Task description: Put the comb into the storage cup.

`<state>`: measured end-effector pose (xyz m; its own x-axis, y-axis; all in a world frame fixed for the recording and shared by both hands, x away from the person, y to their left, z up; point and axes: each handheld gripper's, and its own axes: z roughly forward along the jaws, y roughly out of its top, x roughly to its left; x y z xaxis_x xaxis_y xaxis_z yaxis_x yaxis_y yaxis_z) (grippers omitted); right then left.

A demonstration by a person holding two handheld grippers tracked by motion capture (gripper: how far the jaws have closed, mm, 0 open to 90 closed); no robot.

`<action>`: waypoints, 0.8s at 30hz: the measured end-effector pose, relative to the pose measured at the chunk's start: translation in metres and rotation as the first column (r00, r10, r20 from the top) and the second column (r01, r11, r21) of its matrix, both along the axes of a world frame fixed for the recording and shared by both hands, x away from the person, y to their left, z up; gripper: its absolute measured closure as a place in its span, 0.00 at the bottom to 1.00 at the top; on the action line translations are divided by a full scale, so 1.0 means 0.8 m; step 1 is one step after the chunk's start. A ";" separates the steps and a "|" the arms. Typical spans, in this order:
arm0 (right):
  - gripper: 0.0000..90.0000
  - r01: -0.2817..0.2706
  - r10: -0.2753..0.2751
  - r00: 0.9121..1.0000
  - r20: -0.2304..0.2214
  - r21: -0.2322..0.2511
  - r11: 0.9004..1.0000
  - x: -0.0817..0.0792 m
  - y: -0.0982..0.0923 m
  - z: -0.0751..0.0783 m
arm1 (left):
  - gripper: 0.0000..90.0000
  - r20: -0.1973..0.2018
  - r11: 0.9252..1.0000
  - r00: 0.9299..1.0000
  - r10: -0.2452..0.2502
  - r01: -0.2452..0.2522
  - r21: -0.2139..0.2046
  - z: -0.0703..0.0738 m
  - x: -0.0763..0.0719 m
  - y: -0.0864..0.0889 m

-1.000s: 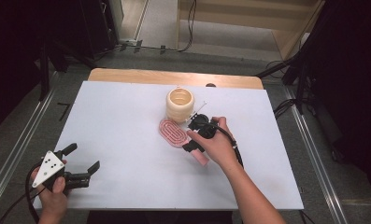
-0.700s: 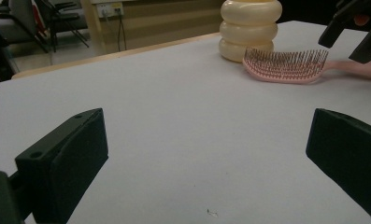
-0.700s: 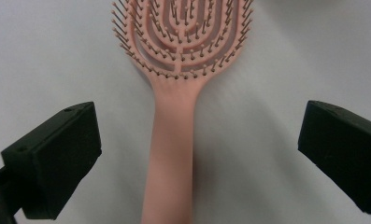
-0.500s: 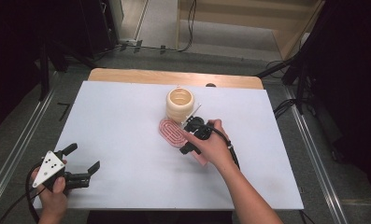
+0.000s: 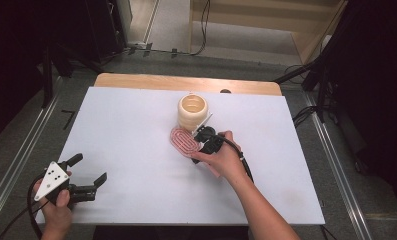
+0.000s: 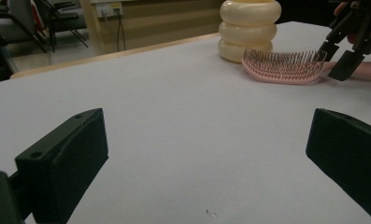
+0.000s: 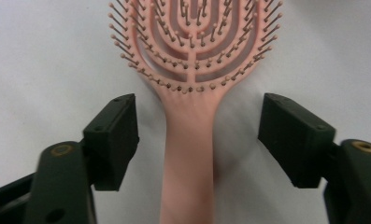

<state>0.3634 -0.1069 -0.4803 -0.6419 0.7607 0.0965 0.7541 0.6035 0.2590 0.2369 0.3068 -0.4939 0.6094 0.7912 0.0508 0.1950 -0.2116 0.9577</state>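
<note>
Jaws first, left to right. On my left gripper [image 5: 88, 182] they stand wide apart over bare white table [image 5: 126, 150] near my own edge, with nothing between them; that hand just waits, well apart from the work. On my right gripper [image 7: 199, 140] the jaws have just been closing and now straddle the handle of the pink hairbrush [image 7: 192, 70], one pad on each side, both pads short of the plastic, so nothing is clamped yet.

To grip it well, I judge I should keep the handle centred between the pads, as it sits now, and squeeze just below the neck where the handle meets the head. The pads need to stay low enough to catch the handle's flanks without scraping the table, and clear of the bristles, which would let the grip slip. A slow, even squeeze should keep the brush from skating sideways.

As for the brush, it lies flat near the middle of the table, bristles up, head toward the cream ribbed cup [image 5: 192, 111] and just beside it, handle toward me. Its head is an oval of open loops studded with thin ball-tipped pins; the handle is smooth, narrow and plain pink.
</note>
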 end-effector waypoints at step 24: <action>0.75 -0.097 0.098 0.994 0.043 -0.024 0.995 -0.005 0.004 0.002 | 0.00 -0.001 1.000 1.000 -0.004 0.004 0.001 0.000 0.000 -0.001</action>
<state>0.3591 -0.1040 -0.4788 -0.7163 0.6960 0.0501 0.6796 0.6795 0.2764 0.2370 0.3063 -0.4941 0.6128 0.7886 0.0513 0.1950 -0.2139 0.9572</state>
